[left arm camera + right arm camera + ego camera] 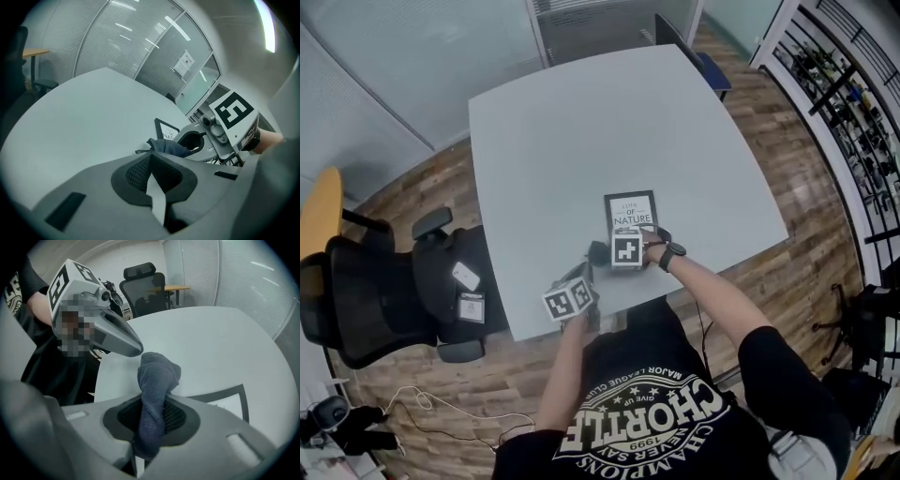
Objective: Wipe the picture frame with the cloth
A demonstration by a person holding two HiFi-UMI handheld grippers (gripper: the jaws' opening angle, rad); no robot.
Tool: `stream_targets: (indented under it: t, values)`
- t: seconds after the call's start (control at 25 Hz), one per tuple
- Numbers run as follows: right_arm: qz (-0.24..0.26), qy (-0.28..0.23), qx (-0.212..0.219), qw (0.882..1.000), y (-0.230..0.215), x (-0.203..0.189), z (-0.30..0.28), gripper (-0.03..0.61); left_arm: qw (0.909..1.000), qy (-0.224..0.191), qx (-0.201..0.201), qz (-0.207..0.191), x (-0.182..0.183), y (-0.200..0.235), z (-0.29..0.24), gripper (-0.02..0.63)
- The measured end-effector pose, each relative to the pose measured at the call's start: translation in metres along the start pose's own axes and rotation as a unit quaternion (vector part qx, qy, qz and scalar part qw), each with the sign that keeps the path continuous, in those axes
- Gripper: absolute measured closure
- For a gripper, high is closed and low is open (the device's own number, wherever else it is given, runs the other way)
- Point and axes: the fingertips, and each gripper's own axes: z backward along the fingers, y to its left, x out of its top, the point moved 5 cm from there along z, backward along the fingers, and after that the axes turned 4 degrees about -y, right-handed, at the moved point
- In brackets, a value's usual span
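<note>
The black picture frame (631,210) lies flat near the front edge of the white table (581,131), with a printed sheet inside. My right gripper (610,251) sits just in front of the frame's near edge, shut on a dark grey-blue cloth (597,251). In the right gripper view the cloth (157,376) sticks up from between my right gripper's (152,401) jaws, and the frame's corner (234,394) shows beside them. My left gripper (579,279) hovers close on the left, shut and holding nothing. The left gripper view has my left gripper (151,155) pointing at the cloth (169,146) and the frame (167,131).
A black office chair (384,291) stands to the left of the table. The table's front edge (581,323) is right by my body. Glass partitions (140,42) lie beyond the table. Another chair (144,287) and a wooden desk (171,288) stand farther off.
</note>
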Motion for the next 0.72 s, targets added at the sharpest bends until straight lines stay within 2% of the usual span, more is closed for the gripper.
stream_targets:
  t: [0.16, 0.36, 0.52, 0.6, 0.72]
  values:
    - [-0.020, 0.004, -0.004, 1.000, -0.003, -0.016, 0.003, 0.502, 1.0000, 0.002, -0.004, 0.000, 0.001, -0.001, -0.005, 0.614]
    - [-0.054, 0.020, -0.030, 0.998, 0.000, -0.061, 0.024, 0.502, 0.9995, 0.016, -0.023, -0.012, -0.001, -0.013, -0.016, 0.614]
    - [-0.119, 0.022, -0.055, 0.991, 0.004, -0.111, 0.046, 0.502, 0.9987, 0.027, -0.038, -0.022, -0.002, -0.027, -0.027, 0.614]
    - [-0.170, 0.022, -0.058, 0.983, 0.009, -0.137, 0.052, 0.502, 0.9981, 0.031, -0.046, -0.028, -0.001, -0.035, -0.032, 0.614]
    - [-0.229, -0.013, -0.064, 0.971, 0.011, -0.156, 0.058, 0.502, 0.9970, 0.039, -0.055, -0.040, -0.001, -0.049, -0.037, 0.614]
